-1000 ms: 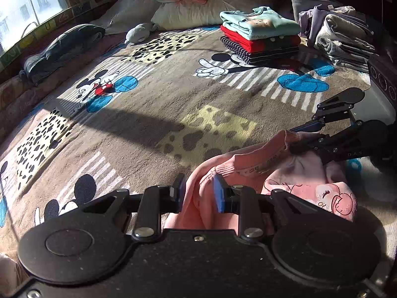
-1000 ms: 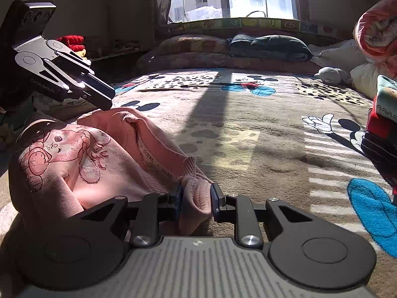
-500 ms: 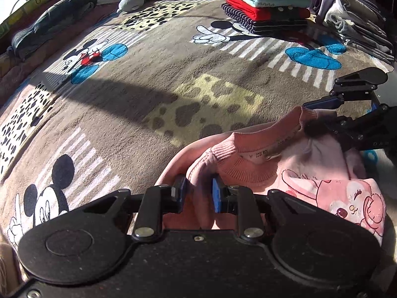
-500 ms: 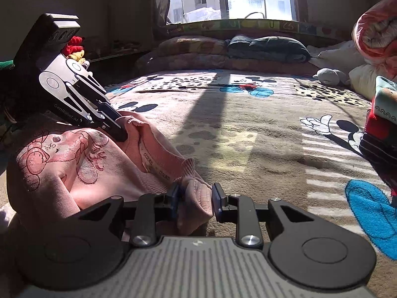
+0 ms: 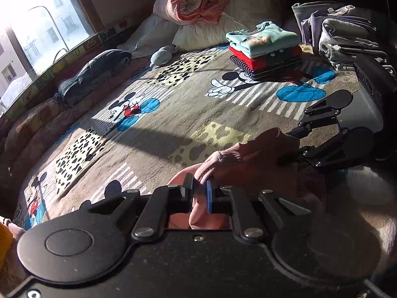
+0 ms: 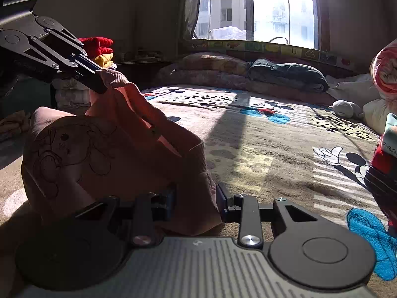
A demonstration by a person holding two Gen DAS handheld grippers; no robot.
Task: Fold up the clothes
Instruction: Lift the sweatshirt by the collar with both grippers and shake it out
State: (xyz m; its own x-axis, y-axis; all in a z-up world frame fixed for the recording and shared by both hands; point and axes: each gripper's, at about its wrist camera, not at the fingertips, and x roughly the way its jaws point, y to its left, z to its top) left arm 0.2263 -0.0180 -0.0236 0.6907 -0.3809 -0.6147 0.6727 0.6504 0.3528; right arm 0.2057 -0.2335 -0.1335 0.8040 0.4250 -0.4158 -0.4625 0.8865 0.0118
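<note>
A pink sweater (image 5: pixel 250 164) with a cartoon print (image 6: pixel 74 154) hangs between both grippers above the Mickey Mouse blanket (image 5: pixel 173 114). My left gripper (image 5: pixel 198 191) is shut on its ribbed collar edge. From the right wrist it shows at upper left (image 6: pixel 99 82), holding that edge high. My right gripper (image 6: pixel 196 198) grips a bunched fold at the other shoulder, its fingers set fairly wide around the thick cloth. The left wrist shows it at the right (image 5: pixel 292 146). The sweater's lower body sags into shadow.
A folded stack (image 5: pixel 265 47) of teal, red and striped clothes sits far on the bed, also at the right edge (image 6: pixel 384 161). Grey clothes (image 5: pixel 347 34) are heaped beside it. Pillows (image 5: pixel 203 32), a plush toy (image 5: pixel 163 54) and a dark jacket (image 5: pixel 94 74) line the window side.
The left gripper has lifted the collar well above the bed, stretching the sweater up between the grippers. The right gripper's fingers stand a little wider around the cloth.
</note>
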